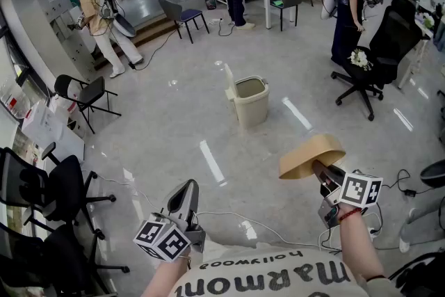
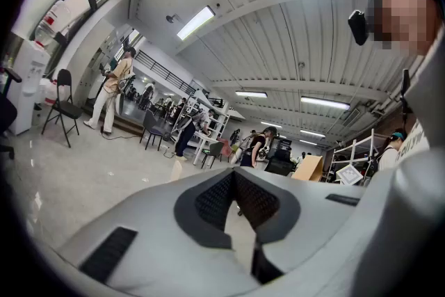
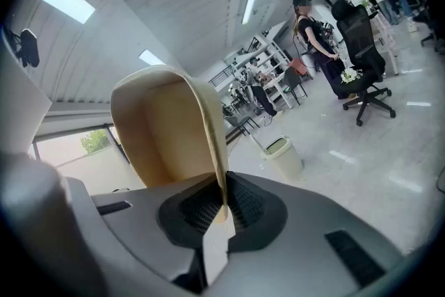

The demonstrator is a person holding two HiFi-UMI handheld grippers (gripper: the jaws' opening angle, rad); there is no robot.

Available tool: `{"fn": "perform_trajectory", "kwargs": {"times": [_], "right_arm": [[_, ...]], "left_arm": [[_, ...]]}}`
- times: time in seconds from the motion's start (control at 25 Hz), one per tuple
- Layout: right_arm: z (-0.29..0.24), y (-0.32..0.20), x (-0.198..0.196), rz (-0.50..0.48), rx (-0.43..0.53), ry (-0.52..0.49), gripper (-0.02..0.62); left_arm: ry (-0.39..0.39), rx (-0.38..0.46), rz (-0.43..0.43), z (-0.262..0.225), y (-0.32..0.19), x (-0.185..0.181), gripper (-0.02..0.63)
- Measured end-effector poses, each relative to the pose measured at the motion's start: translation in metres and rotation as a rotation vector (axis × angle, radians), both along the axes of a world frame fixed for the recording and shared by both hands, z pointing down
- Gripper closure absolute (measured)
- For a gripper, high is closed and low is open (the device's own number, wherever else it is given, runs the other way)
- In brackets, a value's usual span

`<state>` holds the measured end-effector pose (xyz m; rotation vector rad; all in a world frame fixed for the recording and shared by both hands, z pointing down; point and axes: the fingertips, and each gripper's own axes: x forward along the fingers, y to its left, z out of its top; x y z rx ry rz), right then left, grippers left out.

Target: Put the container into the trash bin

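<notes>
Container (image 1: 311,155): tan, shallow and oval, held off the floor at our right side. The right gripper (image 1: 321,174) is clamped on one thin side wall. In the right gripper view that wall (image 3: 163,129) runs edge-on down between the two dark pads (image 3: 243,205), which press it from both sides. The hollow side faces that view's left. The long axis runs on from the jaws, up and away from the hand.

Trash bin (image 1: 252,108): stands upright on the pale floor, lid tipped up at its left edge, mouth open to the top. From the container it lies ahead and somewhat to the left, well apart. The right gripper view shows it low and just right of the held wall (image 3: 284,155).

Left gripper (image 1: 182,198): low at our left, jaw tips together (image 2: 235,195), nothing between them. It is no nearer the bin and carries nothing.

Judgement: the carry is under way and the drop is not yet made. We must close the gap forward and leftward until the container hangs over the bin's mouth, then release. The edge-only grip may let the container swing.
</notes>
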<state>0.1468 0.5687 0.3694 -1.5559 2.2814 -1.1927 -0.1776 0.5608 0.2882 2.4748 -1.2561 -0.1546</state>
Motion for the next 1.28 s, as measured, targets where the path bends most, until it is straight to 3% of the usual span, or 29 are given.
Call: {"fn": "perform_trajectory", "kwargs": {"times": [0.52, 0.76, 1.0, 1.16, 1.28], "right_arm": [[0.002, -0.001, 0.009, 0.001, -0.002, 0.001, 0.581], [0.000, 0.000, 0.010, -0.012, -0.012, -0.070, 0.581], [0.021, -0.005, 0.015, -0.006, -0.061, -0.106, 0.581], [0.033, -0.022, 0.007, -0.019, -0.083, -0.118, 0.581], [0.033, -0.037, 0.003, -0.031, -0.081, -0.110, 0.581]], "left_arm": [[-0.015, -0.004, 0.006, 0.004, 0.000, 0.009, 0.615], [-0.010, -0.016, -0.009, 0.003, 0.003, 0.009, 0.615], [-0.055, -0.053, -0.046, 0.017, 0.007, -0.003, 0.615], [-0.035, -0.089, -0.096, 0.026, -0.013, -0.022, 0.615], [-0.027, -0.096, -0.086, 0.030, -0.039, -0.020, 0.615]]}}
